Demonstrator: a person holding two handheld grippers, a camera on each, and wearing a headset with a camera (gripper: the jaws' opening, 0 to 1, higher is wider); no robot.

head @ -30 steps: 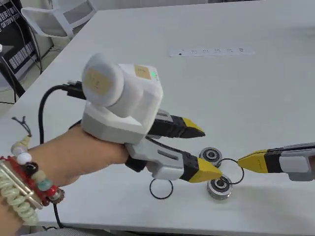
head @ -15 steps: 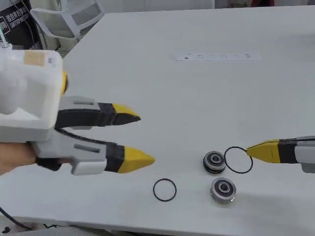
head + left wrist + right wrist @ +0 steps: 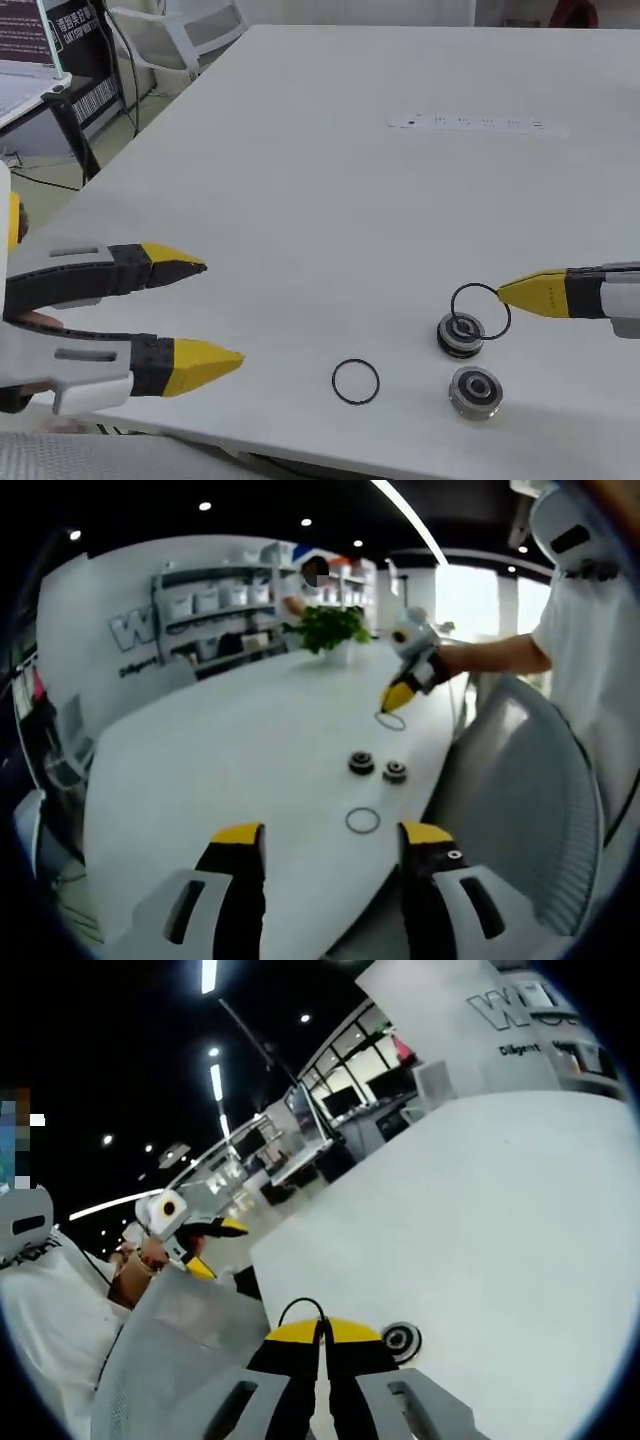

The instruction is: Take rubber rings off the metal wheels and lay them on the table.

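Two metal wheels stand near the table's front edge, one [image 3: 461, 335] behind the other [image 3: 475, 391]; the left gripper view has them as a pair [image 3: 361, 763] [image 3: 395, 772]. A loose black rubber ring [image 3: 333, 381] [image 3: 362, 820] lies flat to their left. My right gripper [image 3: 500, 290] [image 3: 320, 1330] is shut on a second black ring [image 3: 452, 305] [image 3: 300, 1307] that hangs just over the rear wheel [image 3: 400, 1340]. My left gripper [image 3: 222, 311] [image 3: 331, 835] stands open and holds nothing, far to the left of the wheels.
The white table [image 3: 330, 200] carries a white power strip [image 3: 475, 124] at its far side. A white chair [image 3: 180, 30] and a dark stand with cables sit beyond the table's left corner. The wheels are close to the front edge.
My left gripper has drawn back from the wheels to the far left, still open. The right gripper keeps its hold on the ring near the rear wheel. The head camera has shifted.
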